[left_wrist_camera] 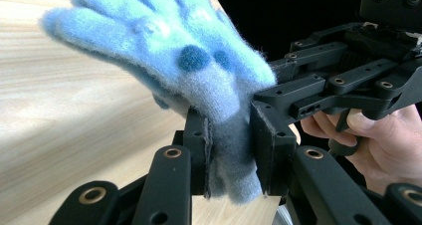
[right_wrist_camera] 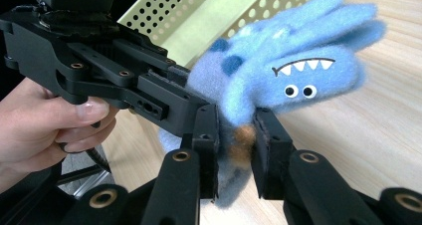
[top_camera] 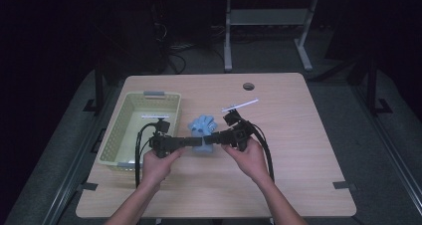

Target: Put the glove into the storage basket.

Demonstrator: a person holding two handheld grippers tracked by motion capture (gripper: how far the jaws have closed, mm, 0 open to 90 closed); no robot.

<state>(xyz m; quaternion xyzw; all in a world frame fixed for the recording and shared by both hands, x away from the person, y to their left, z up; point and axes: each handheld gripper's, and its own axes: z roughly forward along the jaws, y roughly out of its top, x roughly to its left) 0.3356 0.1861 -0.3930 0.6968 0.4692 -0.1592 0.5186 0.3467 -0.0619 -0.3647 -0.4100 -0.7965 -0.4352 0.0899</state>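
Observation:
A fuzzy blue glove (top_camera: 202, 125) with dark spots and a monster face lies mid-table, its fingers pointing away from me. My left gripper (top_camera: 196, 142) comes in from the left and is shut on the glove's cuff (left_wrist_camera: 231, 150). My right gripper (top_camera: 209, 140) comes in from the right and is shut on the same cuff (right_wrist_camera: 236, 135), jaw to jaw with the left one. In the left gripper view the glove (left_wrist_camera: 169, 51) rises from the wood; the right gripper's fingers (left_wrist_camera: 293, 93) press in from the right. The monster face (right_wrist_camera: 298, 80) shows in the right gripper view.
A pale yellow perforated basket (top_camera: 130, 116) stands at the table's left, just behind my left hand; its wall (right_wrist_camera: 199, 16) is close behind the glove. A white strip (top_camera: 240, 105) lies beyond the glove. A cable hole (top_camera: 248, 86) sits near the far edge.

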